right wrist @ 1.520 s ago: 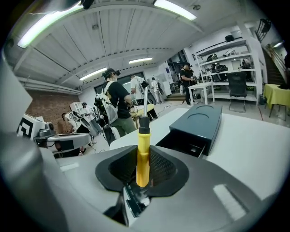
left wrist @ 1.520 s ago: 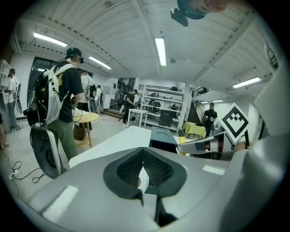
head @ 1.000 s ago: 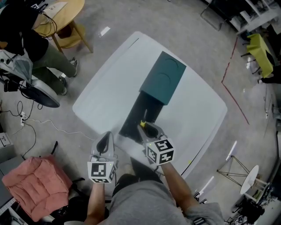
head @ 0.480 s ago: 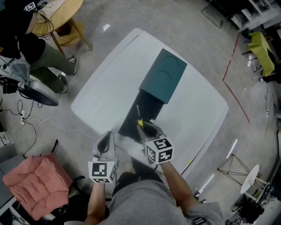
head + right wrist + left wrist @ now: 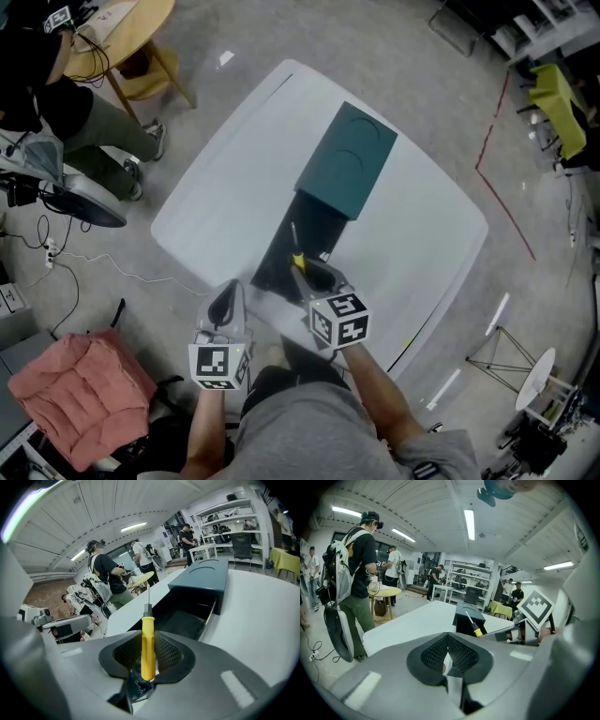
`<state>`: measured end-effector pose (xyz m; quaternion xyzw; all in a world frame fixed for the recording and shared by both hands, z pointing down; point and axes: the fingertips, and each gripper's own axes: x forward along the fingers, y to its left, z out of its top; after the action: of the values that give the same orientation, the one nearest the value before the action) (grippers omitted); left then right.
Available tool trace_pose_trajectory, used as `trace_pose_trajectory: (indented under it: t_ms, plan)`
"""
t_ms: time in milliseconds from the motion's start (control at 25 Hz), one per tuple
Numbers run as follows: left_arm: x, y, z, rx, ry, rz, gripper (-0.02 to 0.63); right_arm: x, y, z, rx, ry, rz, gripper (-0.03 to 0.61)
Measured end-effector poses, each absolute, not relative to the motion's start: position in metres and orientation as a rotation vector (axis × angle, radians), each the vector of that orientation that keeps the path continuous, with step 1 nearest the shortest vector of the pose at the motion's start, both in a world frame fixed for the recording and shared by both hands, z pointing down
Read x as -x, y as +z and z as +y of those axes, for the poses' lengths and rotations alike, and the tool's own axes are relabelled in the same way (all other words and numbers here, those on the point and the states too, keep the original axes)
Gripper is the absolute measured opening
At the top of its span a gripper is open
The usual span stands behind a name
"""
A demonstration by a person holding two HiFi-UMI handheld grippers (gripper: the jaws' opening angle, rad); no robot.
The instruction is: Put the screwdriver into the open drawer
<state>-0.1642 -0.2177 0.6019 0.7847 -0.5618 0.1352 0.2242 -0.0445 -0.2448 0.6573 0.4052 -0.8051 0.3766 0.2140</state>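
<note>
We grip the yellow-handled metal screwdriver in our right gripper. Its jaws press narrowly on the handle, and the shaft points out over the near end of the open black drawer. Our left gripper, just left of that drawer end, has its jaws together and empty.

quick tally: one screwdriver, two grippers (left gripper, right gripper), each with one marker cube. one white table, one teal cabinet with one open drawer. one round wooden table, one pink cushion. people in the background: maybe six, they're too small to count properly.
</note>
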Motion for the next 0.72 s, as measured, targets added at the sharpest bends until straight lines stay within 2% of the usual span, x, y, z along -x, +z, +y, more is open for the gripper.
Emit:
trace_pose_trajectory:
  t_ms: [360, 720]
  plan:
    - [0.1597, 0.6017, -0.2199, -2.174, 0.374, -1.537, 0.011, 0.042, 0.6563, -0.2466, -1.145, 1.066, -2.226, 0.091]
    - [0.1587, 0.5996, -0.2201, -2.177, 0.383, -1.54, 0.011, 0.0448, 0.6478, -0.2472, -1.134, 1.061, -2.285, 0.196]
